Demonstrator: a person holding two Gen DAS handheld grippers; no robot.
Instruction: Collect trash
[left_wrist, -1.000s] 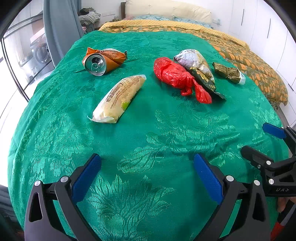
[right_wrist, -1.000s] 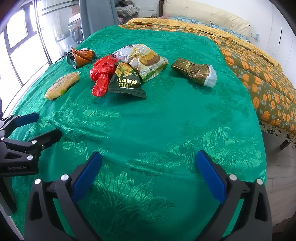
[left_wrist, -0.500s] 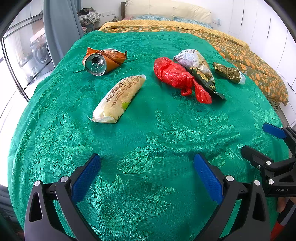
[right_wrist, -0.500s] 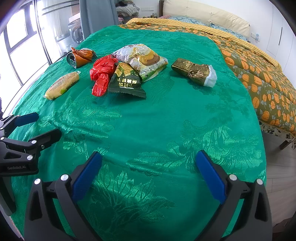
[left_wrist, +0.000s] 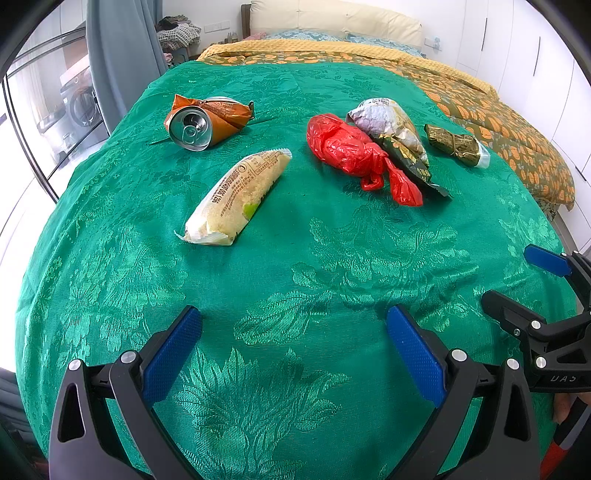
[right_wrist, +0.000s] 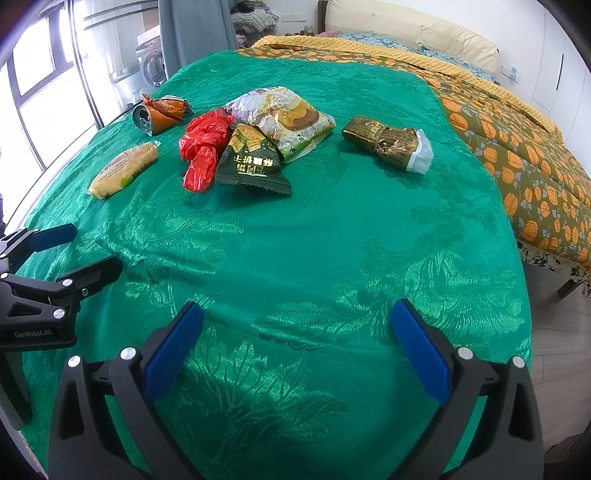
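Observation:
Trash lies on a green bedspread (left_wrist: 295, 258). A crushed orange can (left_wrist: 195, 123) is at the far left, a yellow snack packet (left_wrist: 236, 195) nearer. A knotted red plastic bag (left_wrist: 351, 151) lies beside a silver-yellow snack bag (left_wrist: 384, 118) and a dark green packet (right_wrist: 251, 158). A gold-brown wrapper (left_wrist: 458, 144) is at the far right. My left gripper (left_wrist: 293, 332) is open and empty, near the bed's front edge. My right gripper (right_wrist: 295, 325) is open and empty, to the right of the left one. Both are well short of the trash.
The green bedspread (right_wrist: 332, 240) covers the bed's foot; an orange floral quilt (right_wrist: 517, 147) runs along the right and back. A grey curtain (left_wrist: 122, 55) and glass doors stand at the left. The floor (right_wrist: 554, 332) drops off at the right.

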